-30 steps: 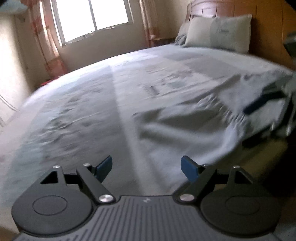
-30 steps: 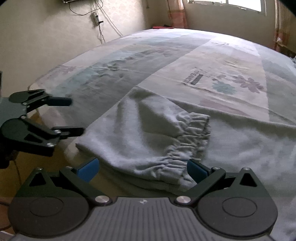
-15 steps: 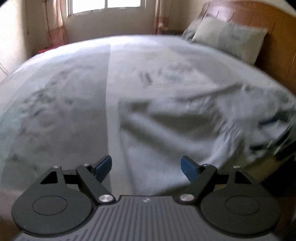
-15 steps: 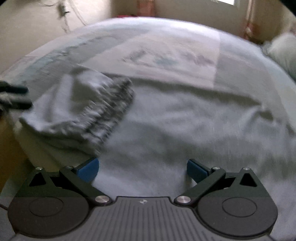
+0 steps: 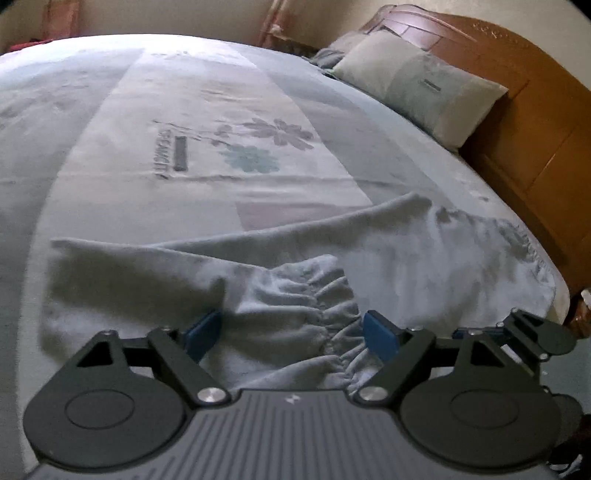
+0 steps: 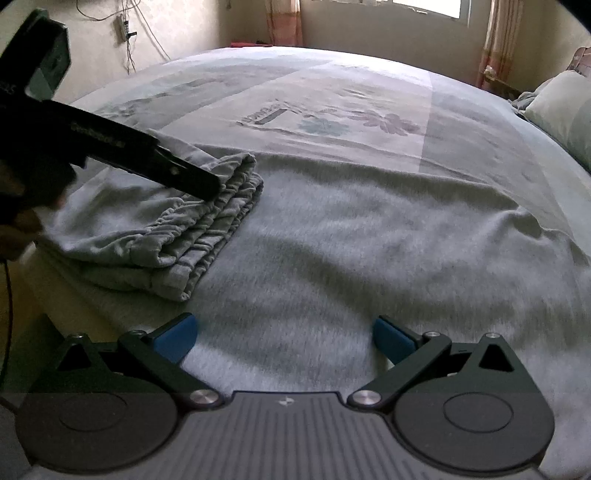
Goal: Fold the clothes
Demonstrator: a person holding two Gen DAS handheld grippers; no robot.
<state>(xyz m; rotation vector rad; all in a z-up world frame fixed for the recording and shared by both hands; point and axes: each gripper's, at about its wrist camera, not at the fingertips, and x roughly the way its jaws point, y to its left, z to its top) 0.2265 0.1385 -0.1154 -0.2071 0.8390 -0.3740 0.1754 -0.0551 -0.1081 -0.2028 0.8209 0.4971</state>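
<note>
- While its jaws are opening, the left gripper [image 5: 291,332] straddles the gathered hem of the grey garment [image 6: 369,240], pads not pressing.
- Right gripper [image 6: 284,338] hangs spread over that garment, lying on the bed [image 5: 221,110].

Both mounted close behind blue-padded fingers, facing downward across the patterned bed sheet [image 5: 229,122]; shared: the grey elastic-waisted garment [image 6: 332,236].

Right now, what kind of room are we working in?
A bedroom, almost certainly: a bed under a flower-printed sheet, a pillow against a wooden headboard, and a curtained window. Grey pants lie spread on it.
</note>
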